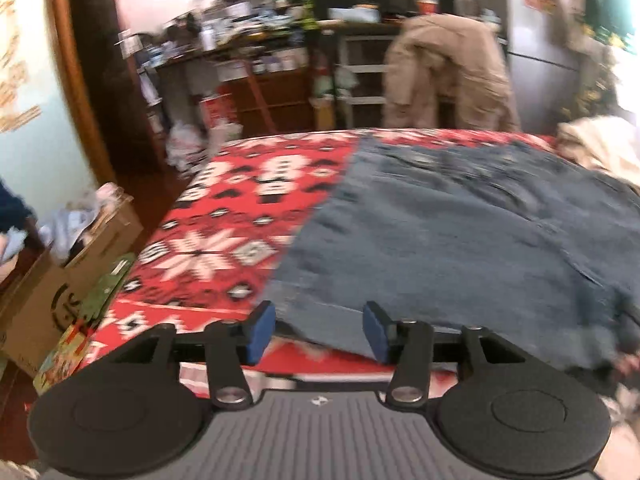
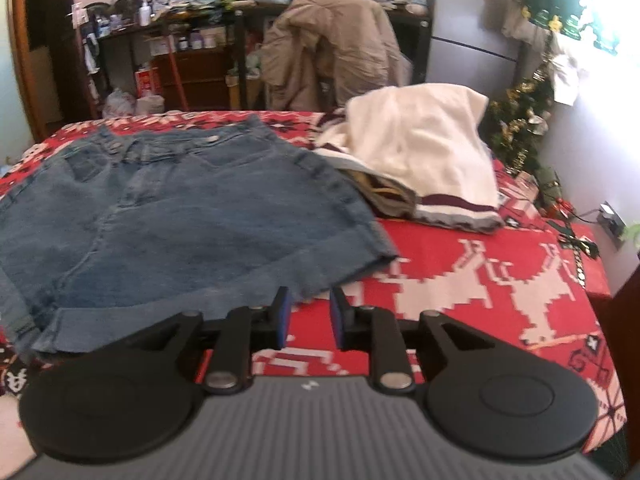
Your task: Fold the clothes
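Blue denim shorts [image 2: 180, 216] lie spread flat on a red patterned cloth, waistband at the far side. In the left wrist view the shorts [image 1: 472, 236] fill the right half, blurred. My left gripper [image 1: 318, 330] is open at the shorts' near hem, nothing pinched between its blue pads. My right gripper [image 2: 308, 320] is open with a narrower gap, just off the shorts' near right hem corner and over the red cloth. A heap of white and striped clothes [image 2: 424, 160] sits behind and right of the shorts.
The red cloth [image 2: 480, 280] covers a table whose left edge [image 1: 132, 292] drops to cardboard boxes [image 1: 60, 280]. A tan jacket [image 2: 332, 48] hangs over a chair behind the table. Cluttered shelves stand at the back, a small decorated tree [image 2: 520, 132] at the right.
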The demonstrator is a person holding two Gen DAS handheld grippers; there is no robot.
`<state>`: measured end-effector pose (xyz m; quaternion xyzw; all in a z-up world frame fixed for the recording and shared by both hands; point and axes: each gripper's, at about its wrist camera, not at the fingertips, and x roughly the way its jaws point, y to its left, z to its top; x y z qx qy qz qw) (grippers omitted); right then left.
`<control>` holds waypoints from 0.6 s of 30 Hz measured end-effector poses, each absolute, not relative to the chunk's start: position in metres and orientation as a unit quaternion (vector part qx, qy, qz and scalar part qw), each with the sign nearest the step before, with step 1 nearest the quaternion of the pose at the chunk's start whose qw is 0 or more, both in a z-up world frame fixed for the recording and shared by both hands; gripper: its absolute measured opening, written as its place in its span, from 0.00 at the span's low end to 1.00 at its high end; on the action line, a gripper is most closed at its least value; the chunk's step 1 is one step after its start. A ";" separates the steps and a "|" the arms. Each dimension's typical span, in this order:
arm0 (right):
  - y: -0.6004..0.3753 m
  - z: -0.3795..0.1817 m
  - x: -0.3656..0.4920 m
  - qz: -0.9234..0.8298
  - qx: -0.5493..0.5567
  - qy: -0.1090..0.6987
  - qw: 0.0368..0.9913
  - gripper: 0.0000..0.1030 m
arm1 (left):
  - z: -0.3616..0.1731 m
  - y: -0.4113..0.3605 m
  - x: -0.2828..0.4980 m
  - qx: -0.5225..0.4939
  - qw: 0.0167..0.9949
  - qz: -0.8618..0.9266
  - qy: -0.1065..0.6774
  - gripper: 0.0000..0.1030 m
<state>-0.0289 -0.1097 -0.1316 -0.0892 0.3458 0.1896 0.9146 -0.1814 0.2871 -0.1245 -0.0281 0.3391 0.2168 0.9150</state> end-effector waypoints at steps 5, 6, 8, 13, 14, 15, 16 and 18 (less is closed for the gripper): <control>-0.113 -0.132 -0.010 0.163 -0.082 0.345 0.921 0.33 | -0.135 0.337 -0.168 -0.078 0.905 0.232 0.349 0.57; -0.116 -0.133 -0.005 0.156 -0.082 0.345 0.922 0.36 | -0.138 0.344 -0.164 -0.086 0.903 0.228 0.354 0.57; -0.121 -0.135 0.008 0.143 -0.079 0.346 0.924 0.37 | -0.144 0.344 -0.158 -0.096 0.903 0.206 0.364 0.55; -0.134 -0.146 0.042 0.124 -0.061 0.357 0.924 0.39 | -0.154 0.336 -0.143 -0.101 0.901 0.186 0.380 0.37; -0.136 -0.148 0.048 0.127 -0.053 0.361 0.922 0.40 | -0.154 0.332 -0.141 -0.092 0.901 0.187 0.379 0.27; -0.138 -0.150 0.055 0.130 -0.045 0.364 0.921 0.40 | -0.155 0.330 -0.139 -0.084 0.902 0.188 0.379 0.20; -0.138 -0.152 0.060 0.134 -0.041 0.367 0.920 0.41 | -0.155 0.328 -0.137 -0.081 0.903 0.188 0.378 0.14; -0.137 -0.155 0.069 0.144 -0.037 0.371 0.917 0.41 | -0.153 0.327 -0.136 -0.085 0.903 0.192 0.375 0.11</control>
